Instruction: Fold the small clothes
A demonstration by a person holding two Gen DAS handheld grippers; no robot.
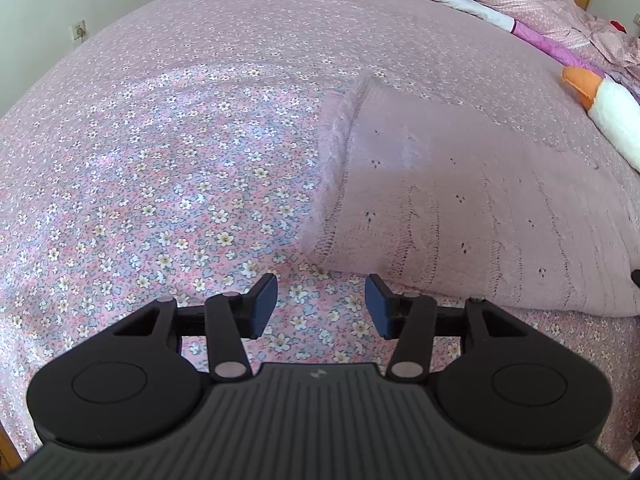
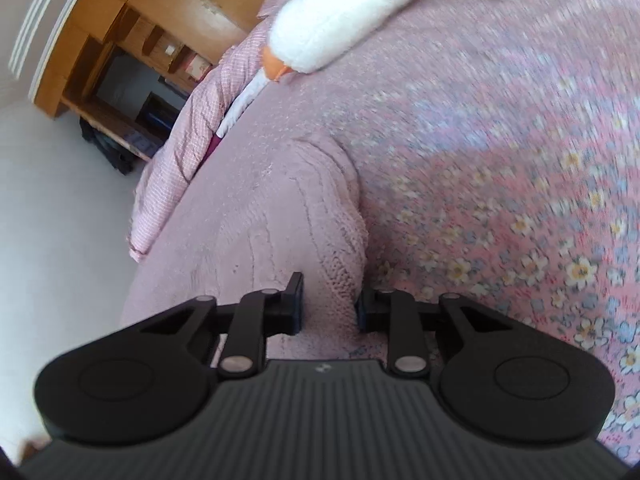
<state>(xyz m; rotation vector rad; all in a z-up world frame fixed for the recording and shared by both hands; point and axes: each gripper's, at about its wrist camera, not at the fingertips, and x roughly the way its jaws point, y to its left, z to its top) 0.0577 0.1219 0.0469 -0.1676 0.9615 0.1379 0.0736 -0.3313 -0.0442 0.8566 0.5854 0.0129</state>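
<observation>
A pale pink knitted sweater [image 1: 460, 216] lies folded flat on a floral bedsheet [image 1: 160, 184]. The left gripper [image 1: 321, 306] hovers just beside its near edge, jaws spread and empty. The right gripper [image 2: 329, 306] has knit fabric between its partly spread jaws; whether they pinch it is unclear. A white plush goose [image 2: 332, 28] lies near the sweater

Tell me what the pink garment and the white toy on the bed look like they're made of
The pink garment looks like knitted yarn, matte and slightly fuzzy: cable ribs and eyelet holes show. The white toy seems plush with a fluffy pile, probably synthetic; its orange beak looks like smoother fabric.
</observation>
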